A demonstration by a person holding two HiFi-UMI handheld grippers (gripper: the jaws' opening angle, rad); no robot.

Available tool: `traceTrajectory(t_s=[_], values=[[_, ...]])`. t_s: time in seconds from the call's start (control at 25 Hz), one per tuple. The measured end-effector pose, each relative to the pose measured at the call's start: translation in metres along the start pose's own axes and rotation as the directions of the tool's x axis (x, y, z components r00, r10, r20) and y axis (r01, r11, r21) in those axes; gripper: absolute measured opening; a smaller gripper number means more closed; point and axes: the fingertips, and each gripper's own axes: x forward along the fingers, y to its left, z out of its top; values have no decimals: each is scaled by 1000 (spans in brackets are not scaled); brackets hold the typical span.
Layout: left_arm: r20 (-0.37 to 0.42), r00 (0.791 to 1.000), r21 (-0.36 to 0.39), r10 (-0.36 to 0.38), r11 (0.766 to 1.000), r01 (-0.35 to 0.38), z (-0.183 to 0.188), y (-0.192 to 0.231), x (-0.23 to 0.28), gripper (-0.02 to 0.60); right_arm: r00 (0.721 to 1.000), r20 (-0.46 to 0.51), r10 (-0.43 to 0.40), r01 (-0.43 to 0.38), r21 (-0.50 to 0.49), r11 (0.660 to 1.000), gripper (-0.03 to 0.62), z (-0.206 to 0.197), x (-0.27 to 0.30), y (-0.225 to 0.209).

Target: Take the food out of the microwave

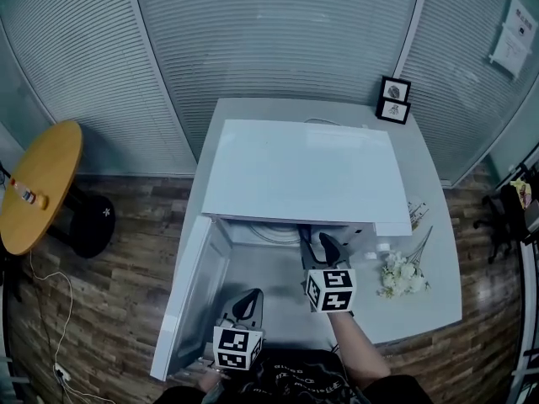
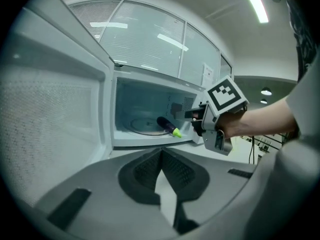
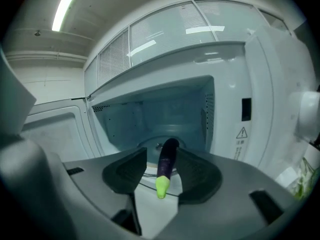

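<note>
A dark purple eggplant (image 3: 167, 166) with a yellow-green stem end lies on the glass turntable (image 3: 148, 145) inside the open white microwave (image 1: 299, 171). My right gripper (image 3: 162, 154) is at the oven's mouth, open, with the eggplant between its jaws; a gap shows on the left side. The left gripper view shows the eggplant (image 2: 168, 126) in the cavity and the right gripper (image 2: 194, 118) reaching in. My left gripper (image 2: 161, 151) hangs back in front of the swung-out door (image 1: 189, 293), its pads meeting at the tips with nothing in them. In the head view the right gripper (image 1: 318, 242) and left gripper (image 1: 248, 303) sit below the oven.
The microwave stands on a white table (image 1: 438, 225). White artificial flowers (image 1: 402, 274) lie to its right and two framed pictures (image 1: 394, 99) stand at the back. A round wooden table (image 1: 38, 183) with a bottle is at the far left.
</note>
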Motion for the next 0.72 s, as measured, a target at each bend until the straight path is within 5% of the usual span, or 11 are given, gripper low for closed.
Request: traceTrajectory(t_s=[0.72], values=[[-41,998,28,-49,998,50,-4,-4,9,8,992,-119,-33,34,6,999,176,-17,57,-8]])
